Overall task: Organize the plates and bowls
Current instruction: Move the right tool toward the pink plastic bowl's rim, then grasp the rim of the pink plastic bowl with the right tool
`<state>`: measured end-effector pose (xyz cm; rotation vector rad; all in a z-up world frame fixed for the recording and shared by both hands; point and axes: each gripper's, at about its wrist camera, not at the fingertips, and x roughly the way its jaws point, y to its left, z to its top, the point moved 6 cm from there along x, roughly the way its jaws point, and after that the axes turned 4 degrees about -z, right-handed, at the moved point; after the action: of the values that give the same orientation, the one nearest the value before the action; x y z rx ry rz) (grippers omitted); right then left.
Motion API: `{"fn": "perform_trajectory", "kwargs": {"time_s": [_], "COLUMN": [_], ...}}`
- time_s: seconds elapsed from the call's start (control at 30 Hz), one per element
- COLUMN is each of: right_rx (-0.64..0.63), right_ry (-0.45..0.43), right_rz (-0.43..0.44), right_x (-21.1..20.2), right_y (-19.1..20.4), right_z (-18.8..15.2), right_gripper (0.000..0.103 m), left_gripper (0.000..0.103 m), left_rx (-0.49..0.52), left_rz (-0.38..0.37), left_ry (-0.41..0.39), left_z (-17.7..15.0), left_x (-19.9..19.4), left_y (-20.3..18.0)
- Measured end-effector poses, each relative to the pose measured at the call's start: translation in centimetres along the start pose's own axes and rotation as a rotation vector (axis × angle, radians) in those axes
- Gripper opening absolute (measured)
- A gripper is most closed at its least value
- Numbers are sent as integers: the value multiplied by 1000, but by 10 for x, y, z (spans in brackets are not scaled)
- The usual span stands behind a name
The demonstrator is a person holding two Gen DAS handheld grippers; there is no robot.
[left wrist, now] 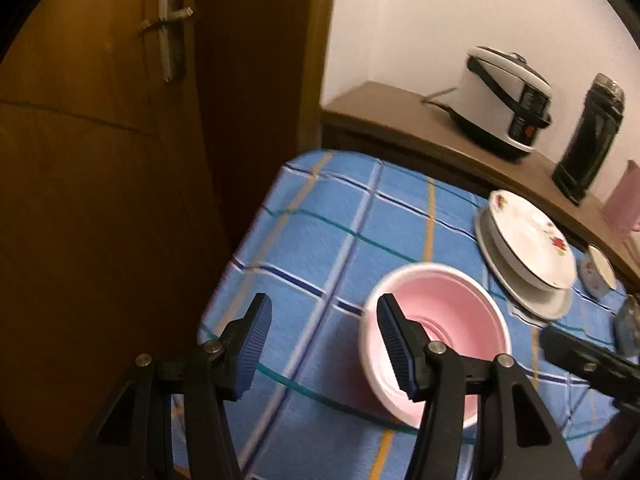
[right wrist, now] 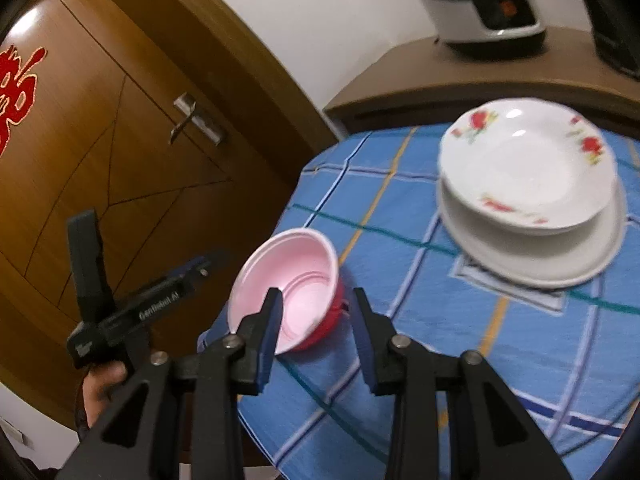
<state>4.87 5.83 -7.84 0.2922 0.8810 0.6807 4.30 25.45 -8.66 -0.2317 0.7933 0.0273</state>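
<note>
A pink bowl (left wrist: 440, 332) (right wrist: 296, 280) stands near the left edge of the table, its red underside showing in the right wrist view. My left gripper (left wrist: 324, 340) (right wrist: 200, 268) is open just left of the bowl, with only cloth between its fingers. My right gripper (right wrist: 316, 312) (left wrist: 548, 336) is open too, hanging short of the bowl on its right side and apart from it. A flowered plate (left wrist: 528, 240) (right wrist: 524, 168) lies on a stack of plain white plates (right wrist: 532, 260) further back. A small flowered bowl (left wrist: 598, 270) sits right of the stack.
The table (left wrist: 320, 220) (right wrist: 520, 360) wears a blue checked cloth and ends close to a wooden door (left wrist: 100, 200) (right wrist: 140, 140). Behind it a sideboard (left wrist: 400, 120) carries a rice cooker (left wrist: 504, 100) (right wrist: 480, 4) and a black flask (left wrist: 588, 140). A hand (right wrist: 100, 388) holds the left gripper.
</note>
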Motion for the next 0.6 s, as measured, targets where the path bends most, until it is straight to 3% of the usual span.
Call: {"fn": "perform_trajectory", "kwargs": {"time_s": [0.1,0.27,0.3,0.37,0.47,0.6], "right_rx": [-22,-39,-37,-40,-43,-64], "right_ry": [10,57,63,73,76,32], "right_rz": [-46,-113,-111,-108,-81,-102], "right_x": [18,46,48,53,52,36], "right_y": [4,3,3,4,6,9], "right_z": [0,-9,-10,-15,-19,-19], "right_gripper": [36,33,28,19,10,9], "left_gripper": [58,57,54,35,32,32], "left_rx": [7,33,40,64,76,121], "left_rz": [-50,-24,-28,-30,-43,-33], "left_ry": [27,67,70,78,72,47], "left_z": [-7,-21,-21,-25,-26,-21], "left_x": [9,25,27,31,29,20], "left_y": [-11,-17,-18,-23,-32,-48]}}
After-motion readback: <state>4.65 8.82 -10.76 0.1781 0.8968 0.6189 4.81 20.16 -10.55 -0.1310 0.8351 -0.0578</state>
